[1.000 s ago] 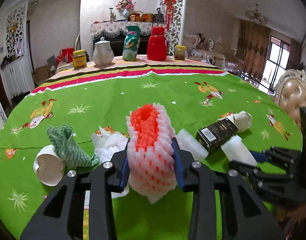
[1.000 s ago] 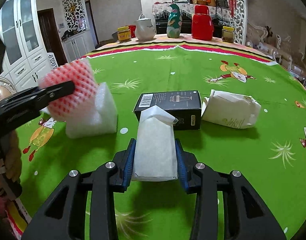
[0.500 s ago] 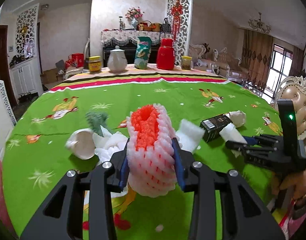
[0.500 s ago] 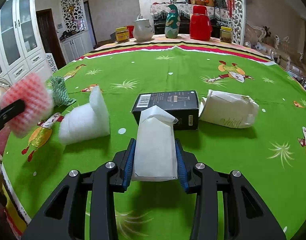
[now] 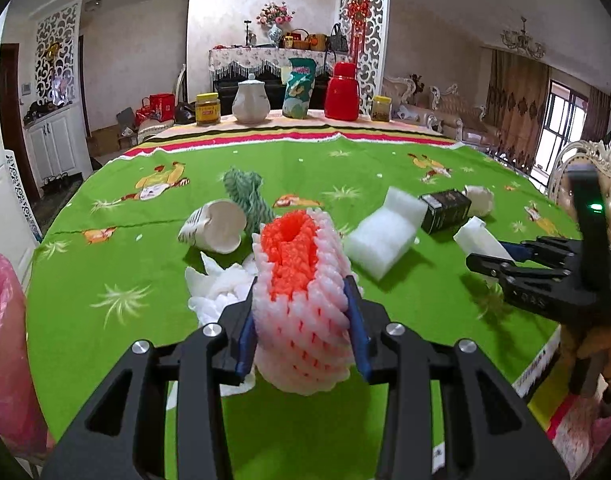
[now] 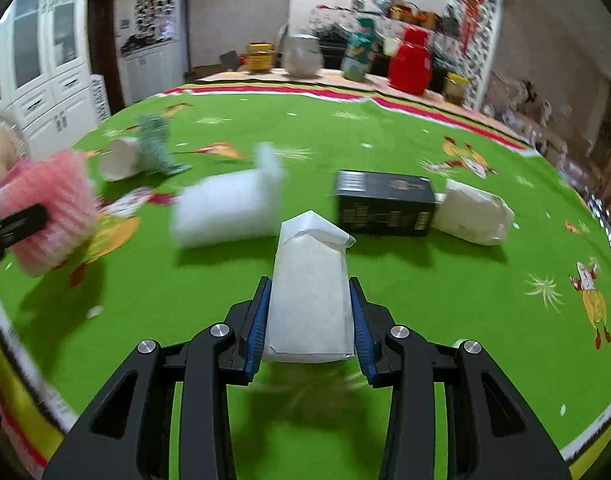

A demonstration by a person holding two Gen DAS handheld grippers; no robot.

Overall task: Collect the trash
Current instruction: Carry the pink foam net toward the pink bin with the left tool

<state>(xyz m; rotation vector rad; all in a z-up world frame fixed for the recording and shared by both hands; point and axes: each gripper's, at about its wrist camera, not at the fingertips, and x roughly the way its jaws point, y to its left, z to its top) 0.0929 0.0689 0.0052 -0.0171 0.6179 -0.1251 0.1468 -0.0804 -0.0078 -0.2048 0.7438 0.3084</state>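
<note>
Left gripper (image 5: 303,316) is clamped on a foam net (image 5: 301,300), the blue pads pressing into both its sides. That net is a soft sleeve of pinkish-white mesh, ribbed all over, with a bright orange-red core showing at its open top end. It hangs just above the near edge of the green cloth (image 5: 105,248), clear of the surface.

Right gripper (image 6: 310,312) grips a white paper bag (image 6: 309,292), pads tight on both edges. The bag is flat and matte, its top folded over into a crumpled flap. It sits in front of the black box (image 6: 383,208), nearer the camera and held off the cloth.

Take the black box as the marker. Touching its right end lies a white pouch (image 6: 471,216), puffy and on its side. To the left of the box, a white foam block (image 6: 225,208) with an upright lip, blurred in the right view. Farther left, a tipped paper cup (image 5: 215,228) with its mouth towards the left camera, and a green knitted rag (image 5: 245,196) leaning against it. In front of the cup, a heap of crumpled white tissue (image 5: 217,292), partly behind the left gripper's fingers.

Far behind the box, along the striped far edge: a teapot (image 5: 250,100), a red flask (image 5: 341,94), two jars. A pink bag (image 5: 5,352) shows at the left edge of the left view.
</note>
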